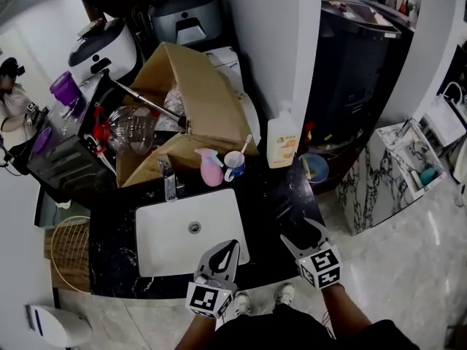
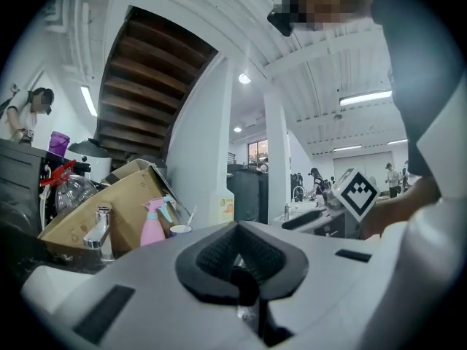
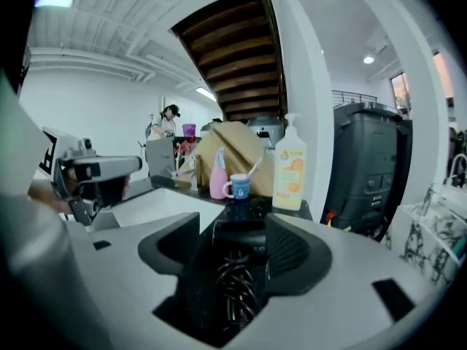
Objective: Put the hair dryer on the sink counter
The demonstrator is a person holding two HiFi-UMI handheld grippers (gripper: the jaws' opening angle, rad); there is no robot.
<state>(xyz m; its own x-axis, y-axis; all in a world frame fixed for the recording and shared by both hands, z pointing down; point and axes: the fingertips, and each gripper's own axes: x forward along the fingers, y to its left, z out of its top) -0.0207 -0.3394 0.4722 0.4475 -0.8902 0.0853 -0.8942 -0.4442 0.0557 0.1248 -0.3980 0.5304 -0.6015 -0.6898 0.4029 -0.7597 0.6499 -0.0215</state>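
Evidently placement is done: black corded hair dryer (image 3: 235,265) lies on dark marble surface (image 1: 113,246), right tool (image 1: 303,237) wide around it, left tool (image 1: 228,248) closed, empty; withdraw next.

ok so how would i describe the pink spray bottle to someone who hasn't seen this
Find the white sink in the black counter. Behind its far edge, in front of the cardboard box, stands the pink spray bottle, beside a mug; it's the only pink thing there.

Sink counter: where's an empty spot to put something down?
Bare black marble counter left of the white sink basin. Crowded behind it: pink spray bottle, blue-and-white mug, cardboard box. Black hair dryer lies on the right side.
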